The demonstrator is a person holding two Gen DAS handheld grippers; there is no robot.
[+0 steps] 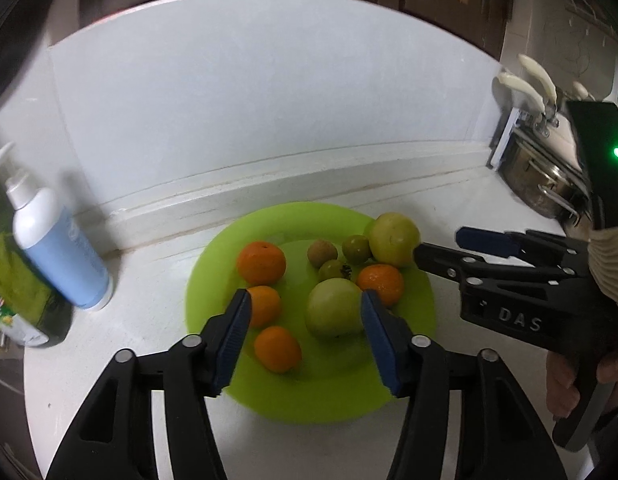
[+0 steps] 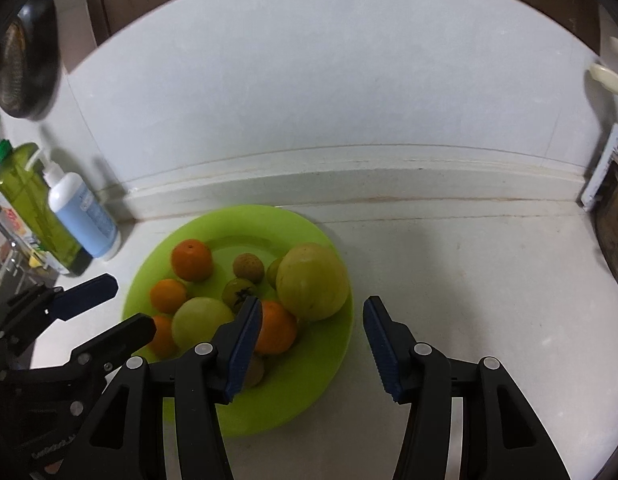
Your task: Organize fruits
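1. Risking a roll-off: round fruits sitting loose on a shallow green plate (image 1: pixel 419 292) with only a low rim, so any sideways nudge from a descending finger likely sending one onto the white counter (image 1: pixel 489 208).
2. Risking a collision between tools: left gripper (image 1: pixel 305 312) and right gripper (image 2: pixel 313 320) hovering close together over the same plate, the right one's fingers reaching in near the far green apple (image 1: pixel 394 239).
3. Risking a poor pinch: near green apple (image 1: pixel 334 313) looking smooth and wide, lying just beside an orange (image 1: pixel 380 284), so a closing pad possibly catching both or squeezing one out.
4. Standing apart, both pairs of jaws; nothing clamped in either, blue pads bare, the left pair framing the near green apple and a small orange (image 1: pixel 265 306) from above without pressing.
5. Lying roughly sorted already: three oranges running down the left side of the plate, one more orange and the greenish fruit gathering on the right.
6. Showing among the greens two small dark-green fruits (image 1: pixel 357 248) and a brownish round one (image 1: pixel 322 254), possibly a lychee, though blurring too much for certainty.
7. Resting near the wall edge of the counter, the plate well clear of the blue-and-white pump bottle (image 1: pixel 59 244) at the left.
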